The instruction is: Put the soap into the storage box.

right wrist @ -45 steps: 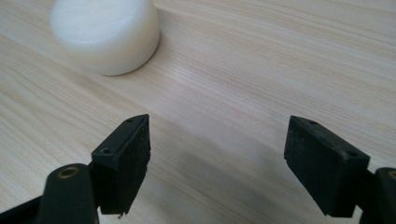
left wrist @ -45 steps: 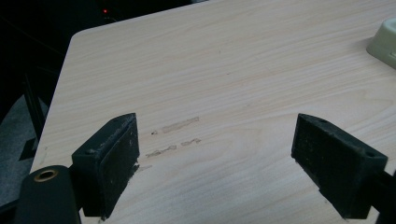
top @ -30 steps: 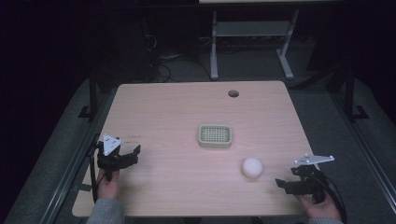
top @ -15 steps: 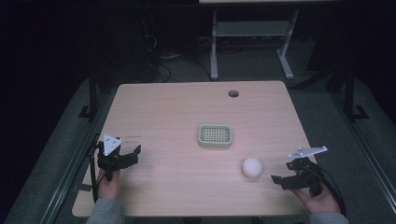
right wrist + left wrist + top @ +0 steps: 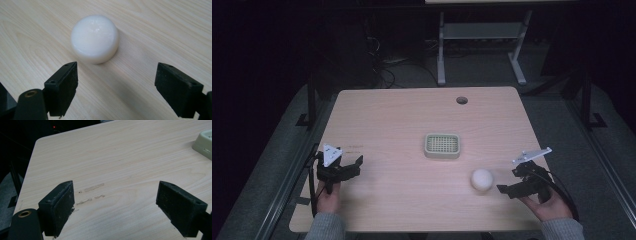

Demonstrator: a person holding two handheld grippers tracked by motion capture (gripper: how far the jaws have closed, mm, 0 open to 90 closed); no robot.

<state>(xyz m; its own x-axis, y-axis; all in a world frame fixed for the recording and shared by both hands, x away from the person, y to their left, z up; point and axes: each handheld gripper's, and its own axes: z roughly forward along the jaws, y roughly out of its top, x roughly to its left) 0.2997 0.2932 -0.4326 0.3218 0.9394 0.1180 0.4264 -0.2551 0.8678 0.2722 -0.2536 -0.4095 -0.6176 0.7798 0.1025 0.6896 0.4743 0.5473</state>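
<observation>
White round soap point(image 5: 482, 180) lies on the table point(image 5: 412, 120), lower right of centre in the high view, just left of the right hand-held gripper point(image 5: 507, 190). That gripper's jaws stand wide apart, holding nothing; in the right gripper view the soap point(image 5: 94, 38) sits just beyond the jaw tips, untouched. Left hand-held gripper point(image 5: 354, 165), lower left of the high view, also gapes wide and empty over bare wood. A pale slotted tray point(image 5: 442, 145) sits mid-table, above and left of the soap.
</observation>
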